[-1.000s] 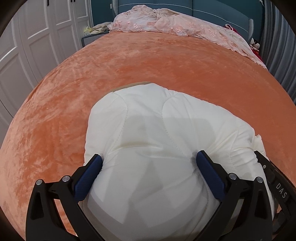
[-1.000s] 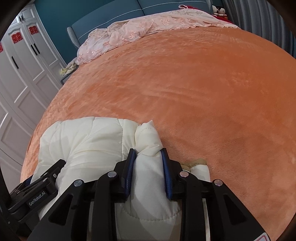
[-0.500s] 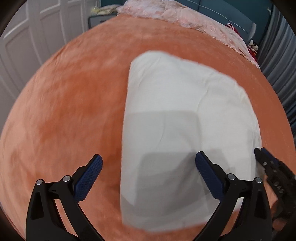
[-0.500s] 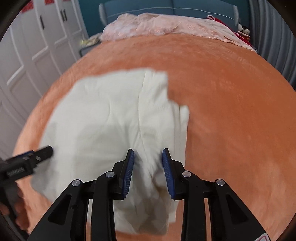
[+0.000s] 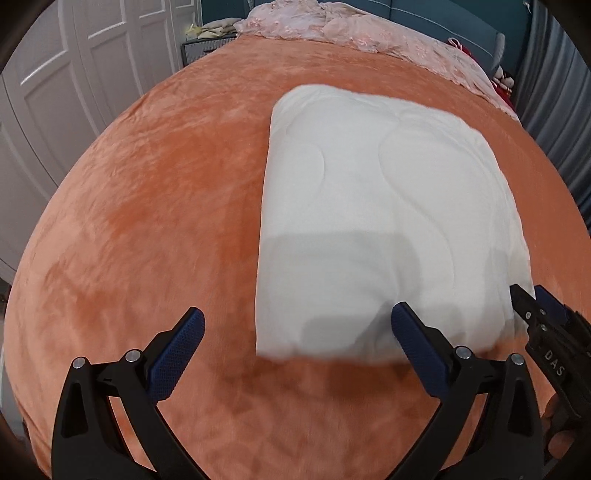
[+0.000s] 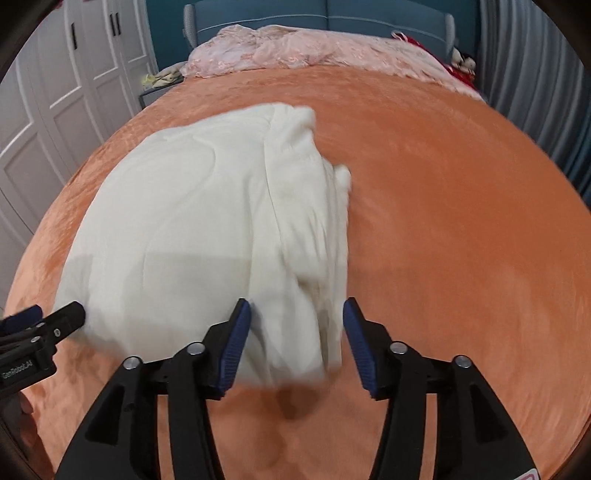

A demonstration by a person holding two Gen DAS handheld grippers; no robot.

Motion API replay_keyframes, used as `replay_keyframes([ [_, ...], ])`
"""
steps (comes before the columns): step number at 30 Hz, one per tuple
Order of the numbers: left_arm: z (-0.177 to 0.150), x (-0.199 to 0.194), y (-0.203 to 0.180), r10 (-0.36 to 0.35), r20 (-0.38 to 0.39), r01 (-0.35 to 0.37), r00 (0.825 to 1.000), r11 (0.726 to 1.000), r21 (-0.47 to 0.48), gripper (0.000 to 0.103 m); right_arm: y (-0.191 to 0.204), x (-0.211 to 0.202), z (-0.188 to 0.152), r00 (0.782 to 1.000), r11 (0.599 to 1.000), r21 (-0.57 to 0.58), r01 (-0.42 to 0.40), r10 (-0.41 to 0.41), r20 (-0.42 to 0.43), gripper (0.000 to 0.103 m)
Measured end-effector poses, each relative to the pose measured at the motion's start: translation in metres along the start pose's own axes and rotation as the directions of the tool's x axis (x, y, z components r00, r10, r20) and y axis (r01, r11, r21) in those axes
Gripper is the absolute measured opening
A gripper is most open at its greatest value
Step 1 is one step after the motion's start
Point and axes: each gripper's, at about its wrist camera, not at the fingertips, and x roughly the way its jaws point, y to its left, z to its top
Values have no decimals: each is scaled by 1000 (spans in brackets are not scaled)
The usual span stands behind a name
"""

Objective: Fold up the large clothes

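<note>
A folded cream-white quilted padded garment [image 5: 384,221] is shown lying flat as a thick, roughly rectangular bundle on the orange plush velvet bedspread [image 5: 147,229], near the foot end of the bed. In the left wrist view, the left gripper [image 5: 295,336] is seen with its blue-padded jaws standing wide apart; the bundle's near left corner lies between them, and no pad is seen pressing on the cloth. The bundle's left edge is straight and cleanly folded, and a broad strip of bare bedspread is left open beside it as far as the white panelled wardrobe doors [image 5: 74,81]. In the right wrist view, the right gripper [image 6: 297,334] is shown with its jaws opening; the bundle's near right portion lies between the pads, which are not closed on it. The right edge [image 6: 332,206] of the garment is less tidy, with layered folds and small protruding tips, though motion blur obscures their detail. A wide expanse of bare bedspread is seen to the right of that edge, bounded by grey pleated curtains [image 6: 535,74]. Beyond the bundle's far edge, further open bedspread extends to a crumpled pink lace coverlet [image 6: 295,50] heaped against the blue upholstered headboard [image 6: 317,16].
</note>
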Motion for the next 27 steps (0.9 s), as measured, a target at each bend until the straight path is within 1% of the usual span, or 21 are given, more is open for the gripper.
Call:
replay_keyframes([
  [2, -9, -1, -1, 12, -18, -12, 1000, 1000, 9, 98, -4, -8, -16, 1000, 1000, 24, -7, 7, -18, 55],
  [4, -20, -3, -4, 31, -32, -30, 999, 999, 24, 98, -5, -14, -27, 1000, 1000, 22, 2, -1, -29, 56],
  [7, -39, -14, -8, 41, -20, -40, 999, 998, 42, 98, -3, -27, -49, 999, 1000, 3, 12, -12, -49, 56],
  [9, -51, -22, -11, 52, -7, -51, 999, 997, 53, 98, -1, -38, -61, 999, 1000, -7, 13, -13, -40, 63],
  [12, -68, -35, -15, 66, 10, -66, 998, 995, 75, 98, 6, -57, -80, 1000, 999, -37, 24, -24, -4, 69],
  [14, -76, -42, -16, 74, 23, -76, 997, 994, 81, 98, 12, -70, -93, 999, 998, -61, 33, -32, 16, 71],
  [20, -103, -66, -16, 79, 71, -85, 994, 993, 80, 98, 22, -98, -118, 995, 993, -105, 58, -48, 88, 77],
  [24, -121, -79, -17, 77, 101, -85, 992, 993, 79, 98, 20, -114, -131, 991, 995, -85, 61, -49, 126, 79],
  [27, -135, -86, -20, 90, 122, -103, 988, 990, 100, 98, 19, -123, -140, 987, 996, -63, 58, -48, 151, 82],
])
